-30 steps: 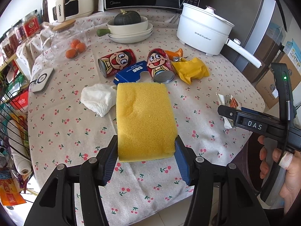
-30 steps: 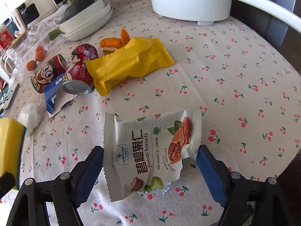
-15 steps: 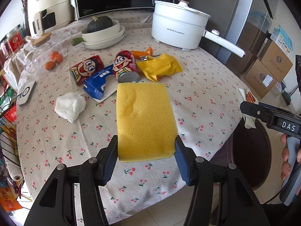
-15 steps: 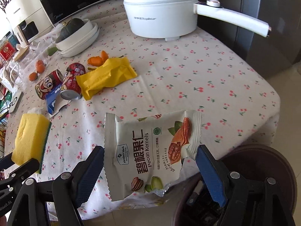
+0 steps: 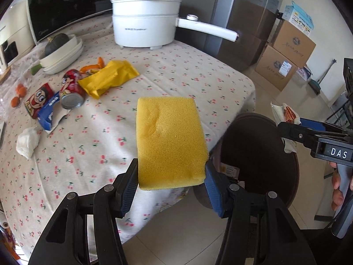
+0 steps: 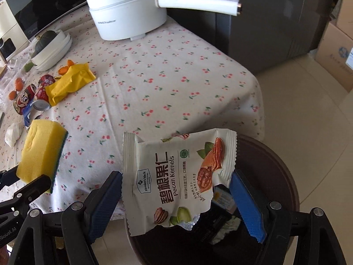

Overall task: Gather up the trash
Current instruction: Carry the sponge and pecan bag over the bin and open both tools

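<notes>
My left gripper (image 5: 171,176) is shut on a yellow sponge (image 5: 169,141) and holds it over the table's near edge. The sponge also shows in the right wrist view (image 6: 40,154). My right gripper (image 6: 176,190) is shut on a white pecan kernel wrapper (image 6: 176,176) and holds it above a dark brown bin (image 6: 275,172) on the floor beside the table. The bin (image 5: 260,150) holds some trash. On the table lie a yellow wrapper (image 5: 108,79), two red cans (image 5: 71,86), a blue carton (image 5: 47,112), a white tissue (image 5: 27,141) and orange peel (image 5: 90,67).
A white electric pot (image 5: 145,28) with a long handle stands at the back of the table (image 5: 154,66). Stacked white bowls (image 5: 61,55) hold a dark squash. A microwave (image 5: 66,11) is behind. Cardboard boxes (image 5: 286,53) stand on the floor at right.
Both grippers have swung right, away from the table's middle. The wrapper has moved from over the table's edge to above the bin. The sponge is now at the table's edge.
</notes>
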